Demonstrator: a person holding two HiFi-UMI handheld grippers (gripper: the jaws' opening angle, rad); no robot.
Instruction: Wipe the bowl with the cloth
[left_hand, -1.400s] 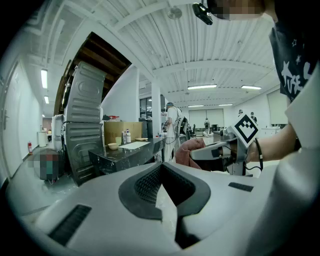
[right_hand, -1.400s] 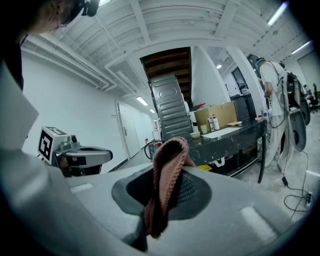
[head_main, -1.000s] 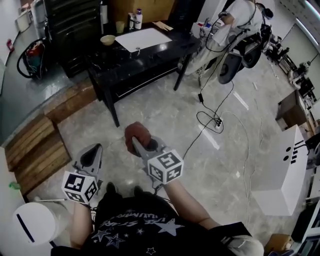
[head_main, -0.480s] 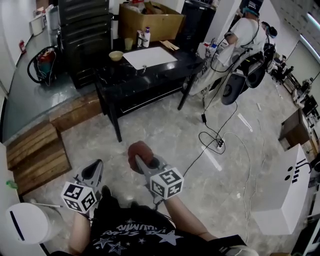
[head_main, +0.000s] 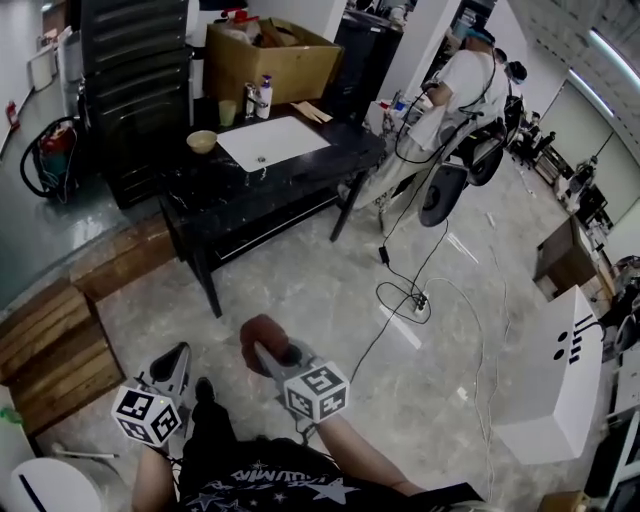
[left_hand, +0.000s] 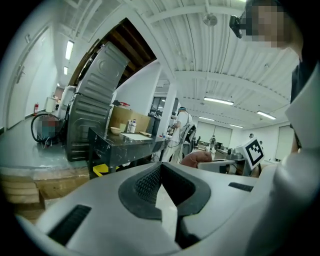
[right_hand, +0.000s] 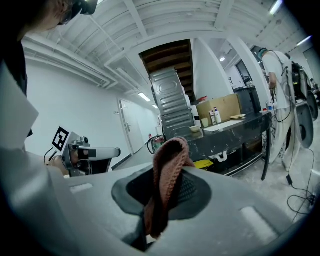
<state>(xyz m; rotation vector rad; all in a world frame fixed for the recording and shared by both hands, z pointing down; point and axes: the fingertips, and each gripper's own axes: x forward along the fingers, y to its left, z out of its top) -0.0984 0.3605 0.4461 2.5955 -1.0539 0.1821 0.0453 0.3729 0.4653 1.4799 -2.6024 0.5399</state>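
Cloth (right_hand: 167, 185) hangs clamped in my right gripper (head_main: 267, 354), ready for wiping. My left gripper (head_main: 177, 358) is closed, empty; the bowl (head_main: 201, 141) sits well away on the black table (head_main: 320, 165).

shirt: black tee (head_main: 250, 478), pale stars and block lettering printed on it
sleeves: short, forearms bare
headgear: small dark camera unit (left_hand: 238, 24) worn on the head
left hand-held gripper (head_main: 182, 350): light grey moulded shell, tapers to a wedge nose
right hand-held gripper (head_main: 264, 352): same grey shell, same shape
marker cubes: white, one at the rear of each; left cube (head_main: 146, 415), right cube (head_main: 317, 391); black square-pattern markers on every visible face
pads (left_hand: 147, 182): black, cross-hatched texture, set in a dark recess
shell detail: dark rectangular slot either side of the recess
shoe (head_main: 204, 390): dark toe
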